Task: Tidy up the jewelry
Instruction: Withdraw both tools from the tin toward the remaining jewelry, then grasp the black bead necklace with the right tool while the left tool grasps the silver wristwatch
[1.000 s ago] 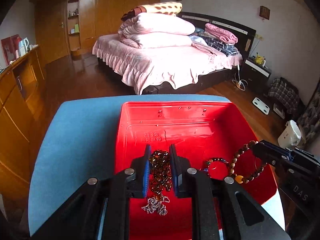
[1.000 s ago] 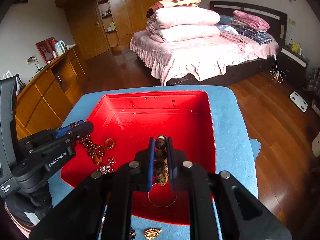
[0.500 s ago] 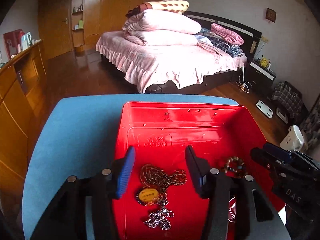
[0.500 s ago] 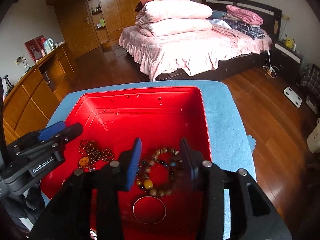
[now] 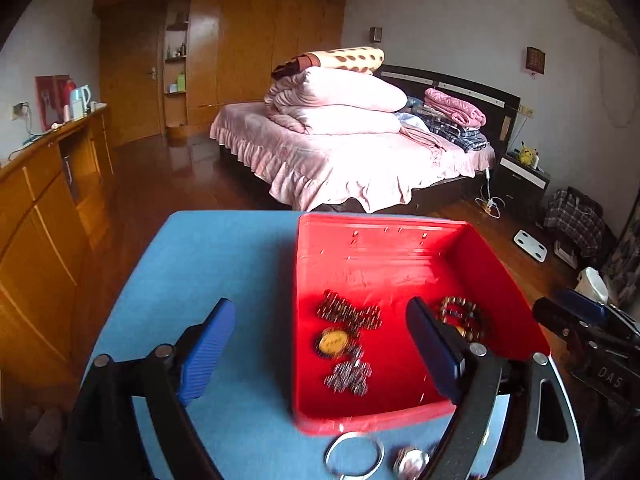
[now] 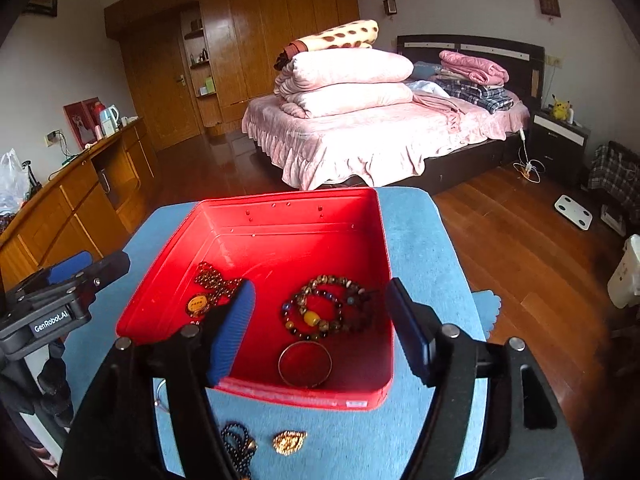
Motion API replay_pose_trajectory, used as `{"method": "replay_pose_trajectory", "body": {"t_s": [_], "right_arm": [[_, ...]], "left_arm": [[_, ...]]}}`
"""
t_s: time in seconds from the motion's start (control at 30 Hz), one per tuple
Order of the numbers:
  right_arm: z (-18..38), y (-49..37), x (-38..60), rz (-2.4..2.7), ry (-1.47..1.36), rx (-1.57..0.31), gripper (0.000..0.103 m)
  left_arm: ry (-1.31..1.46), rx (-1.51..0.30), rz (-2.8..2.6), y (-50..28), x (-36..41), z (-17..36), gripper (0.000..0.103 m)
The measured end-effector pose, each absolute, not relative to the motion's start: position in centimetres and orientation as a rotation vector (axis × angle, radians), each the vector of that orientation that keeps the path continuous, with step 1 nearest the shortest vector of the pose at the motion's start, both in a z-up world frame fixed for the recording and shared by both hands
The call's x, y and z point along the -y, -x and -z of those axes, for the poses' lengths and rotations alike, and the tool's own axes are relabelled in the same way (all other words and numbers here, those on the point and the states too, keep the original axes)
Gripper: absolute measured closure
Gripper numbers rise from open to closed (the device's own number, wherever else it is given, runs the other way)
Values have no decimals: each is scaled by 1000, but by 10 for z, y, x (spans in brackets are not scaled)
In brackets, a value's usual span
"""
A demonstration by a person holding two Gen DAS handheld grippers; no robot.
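A red tray (image 5: pixel 400 418) (image 6: pixel 256 208) sits on a blue table (image 5: pixel 224 248). In it lie a brown bead necklace with a gold pendant (image 5: pixel 344 328) (image 6: pixel 208 288), a silver chain (image 5: pixel 349 376), a multicolour bead bracelet (image 6: pixel 326 308) (image 5: pixel 462 314) and a thin bangle (image 6: pixel 305 364). My left gripper (image 5: pixel 320 356) is open and empty above the tray's near left corner. My right gripper (image 6: pixel 320 332) is open and empty above the tray's near edge. On the table in front of the tray lie a silver bangle (image 5: pixel 354 454), a round trinket (image 5: pixel 410 462), a gold brooch (image 6: pixel 289 440) and dark beads (image 6: pixel 238 446).
Beyond the table are wooden floor, a pink bed (image 5: pixel 352 152) and a wooden cabinet (image 5: pixel 44 208) along the left wall. The right gripper shows in the left wrist view at the right (image 5: pixel 584 328); the left gripper shows in the right wrist view at the left (image 6: pixel 60 292).
Both grippers opened and let the necklace and the bead bracelet drop into the tray, then pulled back and up. More jewelry on the table in front of the tray came into view.
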State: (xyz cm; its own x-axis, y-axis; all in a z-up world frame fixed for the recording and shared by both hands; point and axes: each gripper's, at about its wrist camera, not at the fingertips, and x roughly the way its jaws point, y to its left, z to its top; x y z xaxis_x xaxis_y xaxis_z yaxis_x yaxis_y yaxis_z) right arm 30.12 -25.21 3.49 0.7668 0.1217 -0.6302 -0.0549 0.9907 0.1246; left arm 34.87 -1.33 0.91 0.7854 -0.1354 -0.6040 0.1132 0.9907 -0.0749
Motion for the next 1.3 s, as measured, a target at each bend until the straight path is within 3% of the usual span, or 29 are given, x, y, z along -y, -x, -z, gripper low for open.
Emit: {"method": "replay_pose_trajectory", "body": {"t_s": [0.13,0.23,0.6,0.83,0.97,1.13,1.3], "right_arm": [[-29,-273,246,-119,-97,-694,36],[-19,-257,240,-127,-88,-720,25],[30,-217,218,-160,-80,-838,26],[44,-204,207,-195,-59,-863,38],[49,-204,203,-221,-62,-881,53],[53,-208,198,-241,-61,-896,64],[54,-214,195,-250,-45,-900,64]], "left_arm": [[26,-658,129,-323,6,-1,11],[23,-660,133,-305,2,7,7],[11,-750,136,-268,0,49,6],[-1,-772,148,-255,4,60,6],[-3,-783,145,-250,4,67,6],[2,-793,141,-248,1,72,6],[7,-806,146,-247,-1,77,6]]}}
